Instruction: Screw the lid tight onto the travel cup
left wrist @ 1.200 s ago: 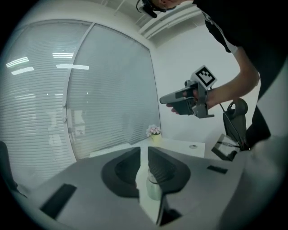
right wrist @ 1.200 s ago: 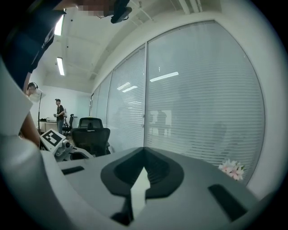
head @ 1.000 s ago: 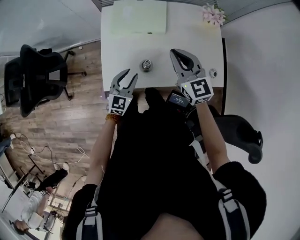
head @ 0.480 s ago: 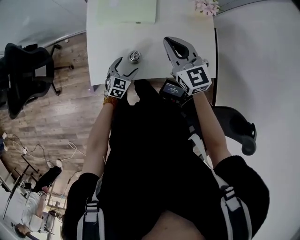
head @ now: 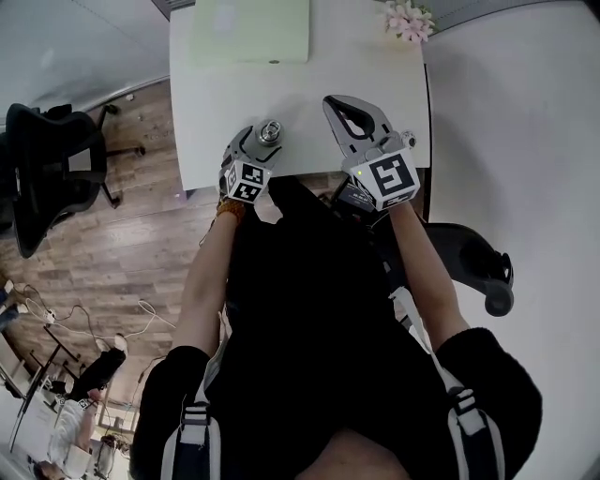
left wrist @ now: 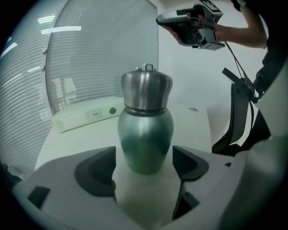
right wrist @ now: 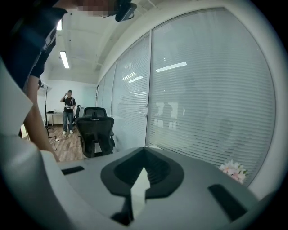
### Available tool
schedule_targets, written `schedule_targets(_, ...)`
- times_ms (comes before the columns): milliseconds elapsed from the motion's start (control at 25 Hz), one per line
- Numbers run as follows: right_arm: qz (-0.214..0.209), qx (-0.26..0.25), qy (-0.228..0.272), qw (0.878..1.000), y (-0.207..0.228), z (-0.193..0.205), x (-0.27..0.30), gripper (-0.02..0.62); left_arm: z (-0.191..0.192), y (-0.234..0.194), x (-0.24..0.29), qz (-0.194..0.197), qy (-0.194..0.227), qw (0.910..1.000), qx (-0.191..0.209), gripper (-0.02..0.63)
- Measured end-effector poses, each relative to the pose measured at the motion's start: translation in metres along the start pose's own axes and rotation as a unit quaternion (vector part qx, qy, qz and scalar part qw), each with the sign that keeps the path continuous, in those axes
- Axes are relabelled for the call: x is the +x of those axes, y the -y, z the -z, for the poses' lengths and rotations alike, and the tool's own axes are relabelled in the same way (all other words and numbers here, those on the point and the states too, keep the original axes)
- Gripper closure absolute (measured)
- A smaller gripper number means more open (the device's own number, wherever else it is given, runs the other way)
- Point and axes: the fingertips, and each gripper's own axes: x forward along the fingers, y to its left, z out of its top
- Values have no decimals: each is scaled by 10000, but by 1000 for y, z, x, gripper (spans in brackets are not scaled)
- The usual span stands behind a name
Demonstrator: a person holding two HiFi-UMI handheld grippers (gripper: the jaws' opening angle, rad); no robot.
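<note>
Left hand-held gripper (left wrist: 144, 152): jaws having just been opening, now spread, straddling the one travel cup (left wrist: 145, 134) | cup standing on surface (head: 206, 112), one lid (left wrist: 146, 90) sitting on top | right hand-held gripper (right wrist: 143, 173) hovering, pressed together, empty

Landmark: travel cup (head: 269, 131), upright on the table (head: 216, 112) near its front edge, with the lid (left wrist: 146, 87) on top.
Left gripper (head: 260, 142): jaws have just been opening; one on each side of the cup, not touching it.
Right gripper (head: 336, 101): right of the cup, apart from it, over the table.
Box file (head: 250, 31): lying flat behind the cup at the table's far edge.
Flowers (head: 408, 21): behind the cup, far right.
Office chair (head: 52, 169): left of the cup, on the floor.
</note>
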Motion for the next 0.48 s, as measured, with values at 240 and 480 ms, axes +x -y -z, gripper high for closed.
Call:
schedule_targets(240, -45, -8, -138, 9999, 6, 10, -4, 598, -3, -1, 16, 70, -98, 9998, -143, 229)
schedule_targets(480, 13, -136, -193, 9997, 5, 21, 0, 598, -4, -1, 16, 129, 35, 9998, -172, 241)
